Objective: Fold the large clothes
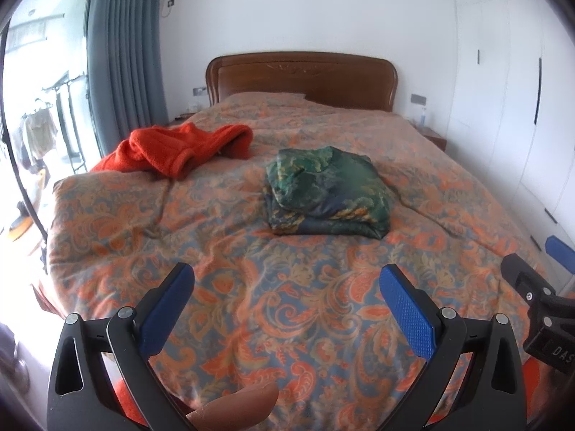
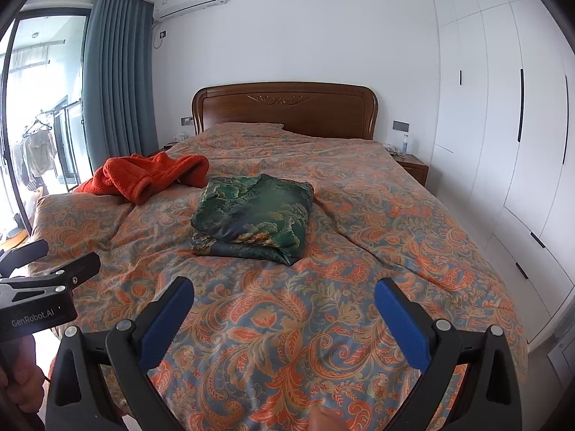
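A: Clothes status? Green folded garment (image 2: 251,215) lies on the bed (image 2: 377,251), ahead of both hand-held grippers.
B: Orange fleece garment (image 1: 176,151) is unfolded, far left. Left hand-held gripper (image 1: 287,309) and right hand-held gripper (image 2: 284,318) are spread wide, empty. Path clear.

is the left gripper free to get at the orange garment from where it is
Probably yes: the left gripper is open and empty, and only bare bedspread lies between it and the crumpled orange garment; the folded green bundle sits aside.
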`<state>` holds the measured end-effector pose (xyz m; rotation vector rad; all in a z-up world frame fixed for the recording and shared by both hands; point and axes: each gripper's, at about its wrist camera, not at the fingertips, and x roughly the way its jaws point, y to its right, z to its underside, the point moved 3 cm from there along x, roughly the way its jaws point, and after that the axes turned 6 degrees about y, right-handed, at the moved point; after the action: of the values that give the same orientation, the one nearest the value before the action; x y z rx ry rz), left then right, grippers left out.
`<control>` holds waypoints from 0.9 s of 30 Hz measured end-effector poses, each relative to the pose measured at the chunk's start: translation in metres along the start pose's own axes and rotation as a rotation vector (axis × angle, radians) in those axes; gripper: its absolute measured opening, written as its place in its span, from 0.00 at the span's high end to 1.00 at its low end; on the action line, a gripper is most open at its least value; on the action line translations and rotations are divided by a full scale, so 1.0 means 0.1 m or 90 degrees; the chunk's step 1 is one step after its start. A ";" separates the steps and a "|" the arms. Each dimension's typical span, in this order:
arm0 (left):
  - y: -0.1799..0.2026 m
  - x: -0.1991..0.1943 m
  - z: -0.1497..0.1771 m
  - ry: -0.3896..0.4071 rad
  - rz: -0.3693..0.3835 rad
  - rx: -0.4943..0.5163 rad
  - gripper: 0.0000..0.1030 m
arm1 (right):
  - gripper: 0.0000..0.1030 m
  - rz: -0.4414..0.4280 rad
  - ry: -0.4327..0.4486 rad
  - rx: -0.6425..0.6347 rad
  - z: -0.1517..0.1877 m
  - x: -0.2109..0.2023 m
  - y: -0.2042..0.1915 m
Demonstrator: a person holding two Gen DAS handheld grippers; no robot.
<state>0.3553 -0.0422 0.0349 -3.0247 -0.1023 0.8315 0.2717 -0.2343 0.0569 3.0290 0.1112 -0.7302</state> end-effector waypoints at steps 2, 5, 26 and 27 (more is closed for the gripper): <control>-0.01 0.01 0.00 -0.002 0.001 -0.002 0.00 | 0.01 0.000 0.000 -0.003 -0.01 0.00 -0.03; -0.03 0.02 0.01 -0.005 -0.002 -0.004 0.00 | 0.01 0.000 0.001 -0.007 -0.02 0.00 -0.05; -0.01 0.13 0.06 -0.023 0.003 0.002 0.00 | 0.01 0.008 -0.016 -0.001 0.01 0.13 -0.03; -0.01 0.15 0.07 -0.027 0.002 0.003 0.00 | 0.01 0.010 -0.018 -0.002 0.02 0.15 -0.04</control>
<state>0.3649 -0.0408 0.0215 -3.0037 -0.0960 0.8937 0.2843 -0.2295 0.0483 3.0112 0.0869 -0.7707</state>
